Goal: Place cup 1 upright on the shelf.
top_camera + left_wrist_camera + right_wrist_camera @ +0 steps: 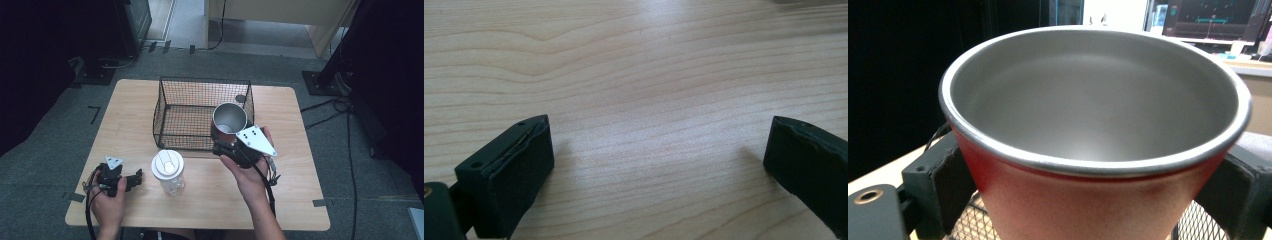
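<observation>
Right gripper [225, 145] clamped on a red cup [229, 121], held at the front right corner of the wire basket [172, 107].

The cup is upright with its mouth open; its steel-lined inside holds nothing that can be seen. In the right gripper view the two black jaws press on opposite sides of the cup's red wall [1068, 200], below the silver rim, with basket mesh visible beneath. The black wire basket stands on the wooden table [300, 195], and no contents can be seen through its mesh. A clear bottle [168, 172] with a white lid stands upright in front of the basket; whether it holds anything cannot be told. The left gripper [134, 180] rests low on the table near its front left corner, jaws wide apart, with bare tabletop [649, 100] between them.
</observation>
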A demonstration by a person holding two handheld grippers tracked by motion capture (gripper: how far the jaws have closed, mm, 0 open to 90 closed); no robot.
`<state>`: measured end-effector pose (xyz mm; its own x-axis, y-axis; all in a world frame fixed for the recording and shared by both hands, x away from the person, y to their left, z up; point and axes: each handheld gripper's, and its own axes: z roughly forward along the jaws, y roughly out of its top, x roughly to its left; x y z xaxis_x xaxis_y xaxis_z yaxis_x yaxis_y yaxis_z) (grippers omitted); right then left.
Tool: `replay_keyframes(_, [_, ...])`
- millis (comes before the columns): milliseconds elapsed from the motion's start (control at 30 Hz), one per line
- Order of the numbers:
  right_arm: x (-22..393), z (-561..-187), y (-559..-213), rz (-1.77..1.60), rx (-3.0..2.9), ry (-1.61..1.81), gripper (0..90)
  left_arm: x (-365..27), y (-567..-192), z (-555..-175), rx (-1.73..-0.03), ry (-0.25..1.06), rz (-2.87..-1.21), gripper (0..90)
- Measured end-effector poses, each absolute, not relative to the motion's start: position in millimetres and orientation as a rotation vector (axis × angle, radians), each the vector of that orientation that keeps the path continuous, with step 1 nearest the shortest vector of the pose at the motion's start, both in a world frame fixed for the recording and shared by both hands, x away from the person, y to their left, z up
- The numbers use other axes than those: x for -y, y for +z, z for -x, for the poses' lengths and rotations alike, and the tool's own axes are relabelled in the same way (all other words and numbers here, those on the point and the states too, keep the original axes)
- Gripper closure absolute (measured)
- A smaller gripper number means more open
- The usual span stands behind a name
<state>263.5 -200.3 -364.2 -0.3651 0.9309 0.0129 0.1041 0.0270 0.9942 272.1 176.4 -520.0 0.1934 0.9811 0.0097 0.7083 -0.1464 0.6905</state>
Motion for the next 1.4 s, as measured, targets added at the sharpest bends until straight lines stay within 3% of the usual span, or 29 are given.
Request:
replay_keyframes(867, [184.7,-324.8,-355.4,-1.015,-1.452,1.489,7.8,-176.4,-519.9,-272.1,-1.574,0.64,-1.923,0.5])
replay_keyframes(1400, [165.0,-370.7,-378.6,-0.989,-1.518,1.467,7.8,-176.3,-520.0,-272.1,-1.574,0.641,-1.921,0.4])
